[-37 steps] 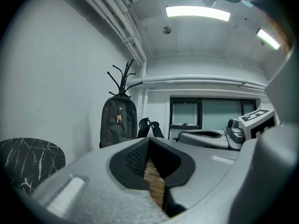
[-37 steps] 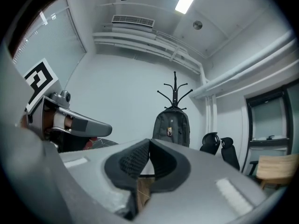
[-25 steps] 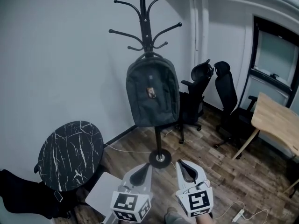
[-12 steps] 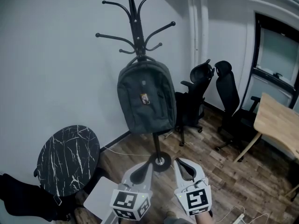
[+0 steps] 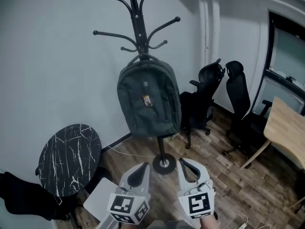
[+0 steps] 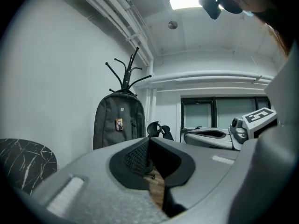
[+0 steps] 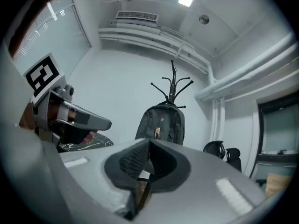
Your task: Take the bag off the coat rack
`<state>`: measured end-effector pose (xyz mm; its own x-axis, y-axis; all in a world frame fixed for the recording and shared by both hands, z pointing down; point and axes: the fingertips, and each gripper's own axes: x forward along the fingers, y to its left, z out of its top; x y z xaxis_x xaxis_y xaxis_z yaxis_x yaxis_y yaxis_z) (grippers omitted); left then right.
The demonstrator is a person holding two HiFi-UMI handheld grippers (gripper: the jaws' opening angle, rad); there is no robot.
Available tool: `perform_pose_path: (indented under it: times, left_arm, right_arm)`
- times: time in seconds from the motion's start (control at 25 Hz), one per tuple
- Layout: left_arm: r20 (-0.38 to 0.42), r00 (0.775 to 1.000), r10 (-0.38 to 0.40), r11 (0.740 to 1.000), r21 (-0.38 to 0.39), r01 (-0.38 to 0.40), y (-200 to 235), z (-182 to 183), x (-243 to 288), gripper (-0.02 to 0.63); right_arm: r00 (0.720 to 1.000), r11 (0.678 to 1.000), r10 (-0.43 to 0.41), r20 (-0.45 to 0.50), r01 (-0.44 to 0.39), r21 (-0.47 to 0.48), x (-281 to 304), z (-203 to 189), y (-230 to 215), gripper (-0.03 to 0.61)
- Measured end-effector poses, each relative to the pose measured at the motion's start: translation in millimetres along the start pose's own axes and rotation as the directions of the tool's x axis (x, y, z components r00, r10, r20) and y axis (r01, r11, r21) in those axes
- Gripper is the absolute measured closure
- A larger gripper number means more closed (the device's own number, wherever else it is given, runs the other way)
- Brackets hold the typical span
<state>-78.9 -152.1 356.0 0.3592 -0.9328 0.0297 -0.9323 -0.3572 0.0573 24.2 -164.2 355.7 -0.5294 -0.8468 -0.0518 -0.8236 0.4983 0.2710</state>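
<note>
The pale white wall (image 5: 57,70) fills the left and upper frame of my head view, and the brown wood-plank floor (image 5: 228,180) takes the lower right. I count one black metal coat rack (image 5: 138,23) at upper centre. Its top is cut off by the frame edge, and its pole is hidden behind the bag until it reappears above the round base. One dark grey fabric backpack (image 5: 147,99) hangs from the rack by its top loop, at centre frame and well apart from both tools.

At lower left stands one round black marble-patterned table (image 5: 69,157). Below it, a dark shape is cut off by the corner and I can't identify it. Right of centre are two black office chairs (image 5: 202,104), one partly hidden behind the backpack. One light wooden desk (image 5: 286,132) is cropped by the right edge.

At the bottom centre are my two tools, the left gripper (image 5: 139,173) and the right gripper (image 5: 187,168). Their own views show both clenched, with the jaws pressed together and nothing between them. Each carries a cube with black-and-white square markers, which bear patterns but no words.

The smallest detail is one small rectangular badge (image 5: 147,100) on the backpack's front. Its print is too small for me to read.
</note>
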Motion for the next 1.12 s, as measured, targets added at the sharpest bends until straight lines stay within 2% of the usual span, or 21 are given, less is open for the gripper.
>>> perform_pose_path:
  times: [0.4, 1.12]
  left_arm:
    - [0.010, 0.999, 0.051, 0.999, -0.005, -0.051, 26, 0, 18, 0.600]
    - [0.033, 0.998, 0.060, 0.998, -0.024, -0.059, 84, 16, 95, 0.600]
  right_arm:
    - [1.000, 1.000, 0.024, 0.009, -0.024, -0.002, 29, -10, -16, 0.577]
    - [1.000, 1.000, 0.012, -0.013, -0.013, -0.026, 110, -23, -52, 0.577]
